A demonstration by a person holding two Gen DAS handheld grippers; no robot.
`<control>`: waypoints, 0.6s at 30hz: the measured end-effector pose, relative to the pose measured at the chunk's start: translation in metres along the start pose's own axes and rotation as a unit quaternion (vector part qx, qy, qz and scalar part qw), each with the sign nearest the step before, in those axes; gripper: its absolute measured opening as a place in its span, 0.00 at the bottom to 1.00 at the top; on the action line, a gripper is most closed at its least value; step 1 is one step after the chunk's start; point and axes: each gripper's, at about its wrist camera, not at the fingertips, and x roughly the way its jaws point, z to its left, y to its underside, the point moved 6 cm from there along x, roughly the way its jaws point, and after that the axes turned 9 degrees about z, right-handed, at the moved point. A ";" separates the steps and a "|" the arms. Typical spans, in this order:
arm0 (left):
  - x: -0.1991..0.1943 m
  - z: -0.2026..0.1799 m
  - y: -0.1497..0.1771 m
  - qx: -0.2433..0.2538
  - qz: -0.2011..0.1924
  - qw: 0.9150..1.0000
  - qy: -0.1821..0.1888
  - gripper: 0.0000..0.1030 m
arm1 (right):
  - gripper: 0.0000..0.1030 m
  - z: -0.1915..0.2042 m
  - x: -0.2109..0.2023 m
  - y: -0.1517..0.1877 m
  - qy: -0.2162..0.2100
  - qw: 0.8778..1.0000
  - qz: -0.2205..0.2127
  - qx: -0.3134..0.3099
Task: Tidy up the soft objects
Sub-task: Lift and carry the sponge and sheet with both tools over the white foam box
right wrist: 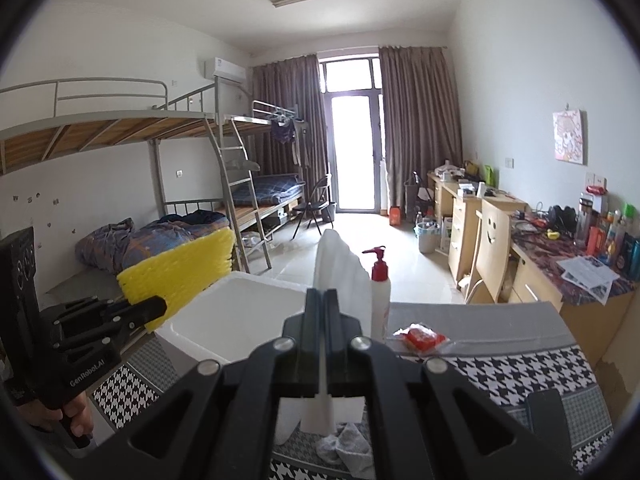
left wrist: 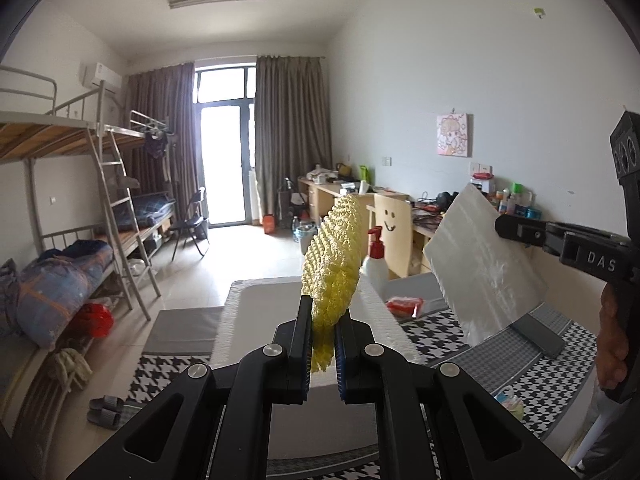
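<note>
The left gripper [left wrist: 322, 344] pinches a yellow foam sponge [left wrist: 334, 264] by its lower edge, holding it upright above the white foam box [right wrist: 236, 312], probably so that it can drop straight in. The right gripper [right wrist: 323, 344], pressed tight on a thin white foam sheet [right wrist: 340, 268], holds it up just right of the box, likely waiting its turn. The box sits on a houndstooth cloth [right wrist: 520, 368]; a red-capped pump bottle [right wrist: 379, 288] stands at the box's right, a red packet [right wrist: 420, 338] beyond it. Bunk beds [right wrist: 120, 128] stand left of the box, desks to its right.
</note>
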 end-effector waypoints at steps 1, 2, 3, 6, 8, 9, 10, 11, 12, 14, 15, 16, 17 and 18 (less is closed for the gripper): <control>-0.001 0.002 0.000 -0.003 0.000 1.000 -0.003 0.10 | 0.03 0.001 0.001 -0.001 -0.002 1.000 -0.001 -0.002; -0.001 0.003 0.000 -0.005 -0.001 1.000 -0.005 0.10 | 0.03 0.002 0.002 -0.004 -0.004 1.000 -0.002 -0.003; -0.002 0.005 0.000 -0.007 -0.001 1.000 -0.008 0.10 | 0.03 0.004 0.002 -0.005 -0.006 1.000 -0.003 -0.005; -0.004 0.008 -0.001 -0.013 -0.003 1.000 -0.016 0.10 | 0.03 0.008 0.003 -0.010 -0.012 1.000 -0.006 -0.011; -0.007 0.010 0.000 -0.016 -0.005 1.000 -0.023 0.10 | 0.03 0.011 0.004 -0.013 -0.014 1.000 -0.009 -0.015; -0.007 0.011 0.000 -0.016 -0.005 1.000 -0.026 0.10 | 0.03 0.011 0.004 -0.015 -0.015 1.000 -0.011 -0.016; -0.007 0.012 0.001 -0.018 -0.004 0.999 -0.027 0.10 | 0.03 0.012 0.005 -0.017 -0.017 1.000 -0.011 -0.017; -0.007 0.012 0.001 -0.019 -0.003 0.999 -0.028 0.10 | 0.03 0.013 0.006 -0.018 -0.019 1.000 -0.011 -0.019; -0.008 0.013 0.001 -0.019 -0.003 0.999 -0.031 0.10 | 0.03 0.015 0.008 -0.019 -0.020 1.000 -0.011 -0.022; -0.009 0.014 0.001 -0.021 -0.004 0.999 -0.034 0.10 | 0.03 0.017 0.010 -0.022 -0.025 0.999 -0.010 -0.025; -0.009 0.015 0.002 -0.023 -0.005 0.999 -0.036 0.10 | 0.03 0.020 0.011 -0.024 -0.026 0.999 -0.010 -0.028; -0.010 0.016 0.002 -0.024 -0.005 0.999 -0.038 0.10 | 0.03 0.022 0.013 -0.025 -0.028 0.999 -0.010 -0.031; -0.010 0.016 0.002 -0.025 -0.005 0.999 -0.039 0.10 | 0.03 0.024 0.014 -0.027 -0.029 0.999 -0.011 -0.033; -0.010 0.017 0.002 -0.027 -0.004 0.999 -0.041 0.10 | 0.03 0.026 0.015 -0.028 -0.031 0.999 -0.011 -0.036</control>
